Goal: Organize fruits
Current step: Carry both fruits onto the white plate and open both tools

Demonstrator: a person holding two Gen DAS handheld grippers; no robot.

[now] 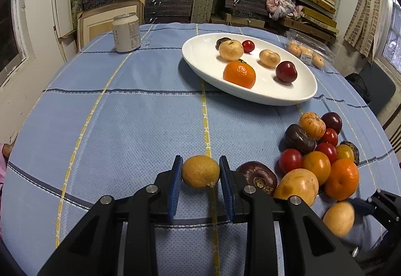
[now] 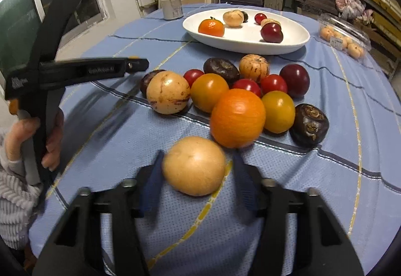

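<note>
My left gripper (image 1: 200,163) is shut on a small yellow-brown fruit (image 1: 200,172) just above the blue checked cloth. In the right wrist view a hand holds it at the left edge. A round tan fruit (image 2: 194,165) lies on the cloth between the blue pads of my right gripper (image 2: 198,158); a gap shows at the right pad (image 2: 241,175), so the jaws stand open around it. Beyond it lies a pile of loose fruits (image 2: 238,90), also seen as the pile (image 1: 318,150): oranges, red tomatoes, dark plums. The white oval plate (image 1: 200,55) holds several fruits, among them an orange (image 1: 239,74).
A white jar (image 1: 126,33) stands at the far left of the table. A clear plastic box (image 1: 305,50) of small pale fruits lies at the far right beyond the plate. Stacked shelves stand behind the round table. Bare cloth stretches left of the plate.
</note>
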